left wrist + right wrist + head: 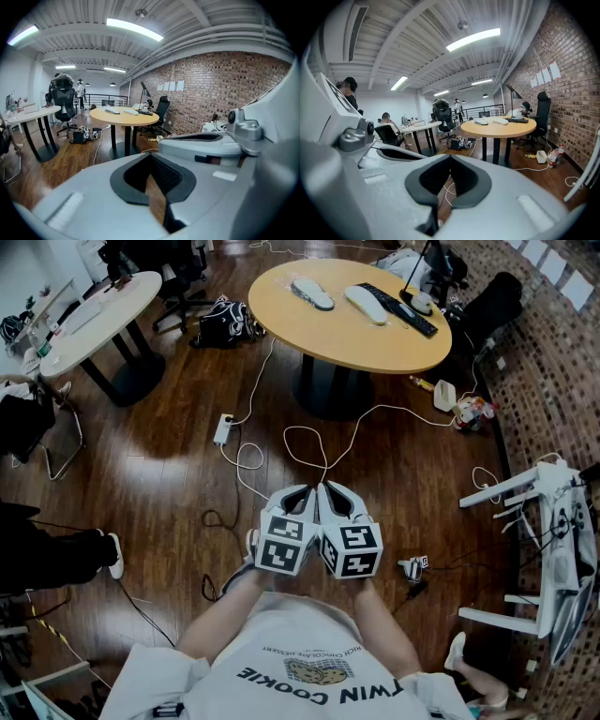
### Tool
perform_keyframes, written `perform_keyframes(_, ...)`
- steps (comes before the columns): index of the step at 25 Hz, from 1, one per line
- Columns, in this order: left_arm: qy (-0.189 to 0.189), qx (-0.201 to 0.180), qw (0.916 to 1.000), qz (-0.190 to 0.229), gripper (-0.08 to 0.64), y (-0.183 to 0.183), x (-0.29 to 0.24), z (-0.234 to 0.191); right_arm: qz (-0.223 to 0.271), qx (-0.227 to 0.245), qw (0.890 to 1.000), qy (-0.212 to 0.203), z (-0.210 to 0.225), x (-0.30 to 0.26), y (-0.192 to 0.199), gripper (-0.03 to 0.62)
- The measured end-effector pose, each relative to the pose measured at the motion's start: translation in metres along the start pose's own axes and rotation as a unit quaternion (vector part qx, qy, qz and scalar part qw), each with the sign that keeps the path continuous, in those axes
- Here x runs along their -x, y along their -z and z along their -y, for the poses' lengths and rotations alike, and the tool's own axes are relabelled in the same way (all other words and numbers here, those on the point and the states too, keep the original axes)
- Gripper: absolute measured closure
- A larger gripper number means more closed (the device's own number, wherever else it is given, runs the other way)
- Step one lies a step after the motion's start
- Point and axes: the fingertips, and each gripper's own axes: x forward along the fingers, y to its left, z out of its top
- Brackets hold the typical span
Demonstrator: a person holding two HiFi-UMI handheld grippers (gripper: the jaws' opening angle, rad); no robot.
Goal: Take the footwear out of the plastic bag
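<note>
We hold the left hand-held gripper [306, 489] and the right hand-held gripper [327, 487] side by side close in front of our chest, their marker cubes touching or nearly so, both tilted a little downward over the wooden floor [169, 474]. In the left gripper view the two dark pads meet at their tips, so that gripper is clenched with nothing caught in it; only floor shows through the gap behind the tips. The right gripper view shows the same, with jaws pressed together and empty and a white cable [309, 442] on the floor visible through the opening. The footwear [312, 292] lies well apart from both grippers, on the round yellow tabletop [375, 343] ahead of us. It shows as two pale, flat pieces lying near each other towards the far side, and at this size we cannot tell whether plastic is wrapped around them. Just beside the right-hand piece lies a long black bar-shaped item [398, 310]. A white power strip [223, 429] sits on the floor between us and that table, a second, white tabletop [103, 306] stands off to the left, and a white rack [553, 549] stands at the right.
</note>
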Motion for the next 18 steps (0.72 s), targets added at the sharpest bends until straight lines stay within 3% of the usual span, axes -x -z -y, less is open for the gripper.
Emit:
perform_keyframes(11, 0.026, 0.001, 0.9996, 0.009, 0.557, -0.059, -0.033, -0.153, -0.003, 0.000, 0.999, 0.034, -0.034, -0.143, -0.069, 0.591)
perform_keyframes(18, 0.033, 0.012, 0.9994, 0.007, 0.557, -0.070, -0.046, -0.227, -0.007, -0.002, 0.999, 0.045, -0.056, -0.206, -0.088, 0.591)
